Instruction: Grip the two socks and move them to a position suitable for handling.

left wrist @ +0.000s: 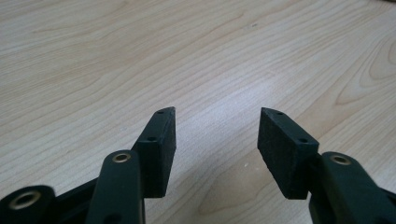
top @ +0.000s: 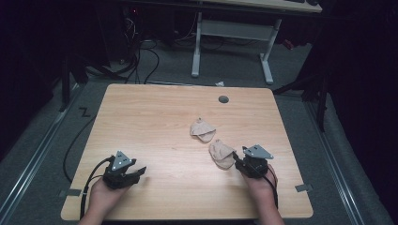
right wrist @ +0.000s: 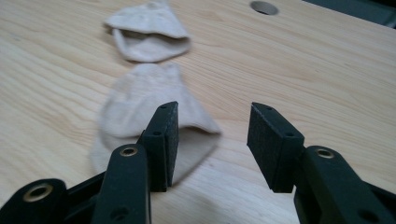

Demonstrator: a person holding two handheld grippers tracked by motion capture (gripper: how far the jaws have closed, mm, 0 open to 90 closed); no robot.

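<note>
Two small beige socks lie on the wooden table (top: 155,122). The farther sock (top: 202,130) (right wrist: 148,31) sits near the table's middle. The nearer sock (top: 221,153) (right wrist: 140,107) lies just left of my right gripper (top: 240,161) (right wrist: 212,140), which is open; its left pad (right wrist: 166,140) is at the sock's open edge, with bare wood between the jaws. My left gripper (top: 139,171) (left wrist: 217,144) rests at the front left, open over bare wood with nothing between its jaws.
A round grommet hole (top: 223,99) (right wrist: 264,7) sits near the table's far edge. Beyond the table stand a white desk frame (top: 232,42) and floor cables (top: 141,61). A hand holds each gripper at the table's front edge.
</note>
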